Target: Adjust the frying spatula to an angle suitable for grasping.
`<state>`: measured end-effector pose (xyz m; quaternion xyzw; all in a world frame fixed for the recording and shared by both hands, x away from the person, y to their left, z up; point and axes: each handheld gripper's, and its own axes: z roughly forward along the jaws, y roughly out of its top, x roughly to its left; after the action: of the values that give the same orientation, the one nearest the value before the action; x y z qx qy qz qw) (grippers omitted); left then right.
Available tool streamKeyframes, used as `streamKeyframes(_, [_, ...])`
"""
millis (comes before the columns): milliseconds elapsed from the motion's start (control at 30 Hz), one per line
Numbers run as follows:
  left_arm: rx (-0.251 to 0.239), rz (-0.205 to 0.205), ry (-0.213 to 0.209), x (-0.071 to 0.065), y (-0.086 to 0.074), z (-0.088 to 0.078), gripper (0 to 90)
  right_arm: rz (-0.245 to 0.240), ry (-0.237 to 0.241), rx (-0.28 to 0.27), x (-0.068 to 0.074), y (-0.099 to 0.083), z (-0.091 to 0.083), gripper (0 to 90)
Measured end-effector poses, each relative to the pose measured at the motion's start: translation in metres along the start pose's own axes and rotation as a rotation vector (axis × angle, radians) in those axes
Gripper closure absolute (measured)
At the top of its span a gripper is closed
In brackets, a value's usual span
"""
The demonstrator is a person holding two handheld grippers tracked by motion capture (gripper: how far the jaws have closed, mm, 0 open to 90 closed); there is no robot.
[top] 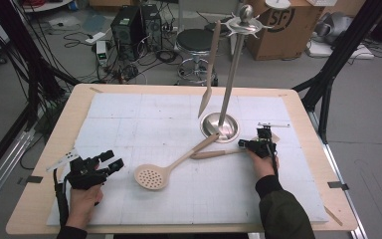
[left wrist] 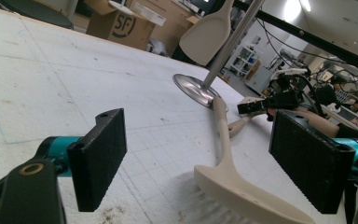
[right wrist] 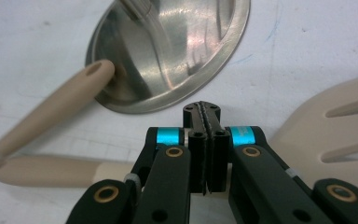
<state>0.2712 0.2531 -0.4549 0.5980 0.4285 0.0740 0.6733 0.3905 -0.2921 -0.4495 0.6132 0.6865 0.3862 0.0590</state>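
High view, near edge: left gripper (top: 110, 165), jaws wide apart, nothing between them, resting on the white mat (top: 129, 199). Beside it: skimmer (top: 151, 177), perforated head flat, handle running up to the steel stand base (top: 210, 130). Right: right gripper (top: 243, 144), jaws pressed together, empty, above the slotted spatula (top: 214, 154). Farther: spatula (top: 209, 79) hanging from the stand.

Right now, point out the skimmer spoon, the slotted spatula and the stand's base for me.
skimmer spoon (top: 152, 177): high view, on its perforated bowl.
slotted spatula (right wrist: 317, 135): right gripper view, on its blade beside the slots.
stand's base (right wrist: 191, 51): right gripper view, on the shiny metal dish.
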Motion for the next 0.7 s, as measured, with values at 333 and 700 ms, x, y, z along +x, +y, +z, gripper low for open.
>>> streamKeyframes(333, [-0.001, -0.002, -0.005, -0.001, 0.0, -0.001, 19.5, -0.091, -0.048, 0.043, 0.009, -0.009, -0.016, 90.0])
streamKeyframes(700, [-0.012, -0.009, -0.002, -0.001, 0.0, -0.005, 19.5, -0.07, -0.063, 0.009, 0.001, -0.033, -0.038, 90.0])
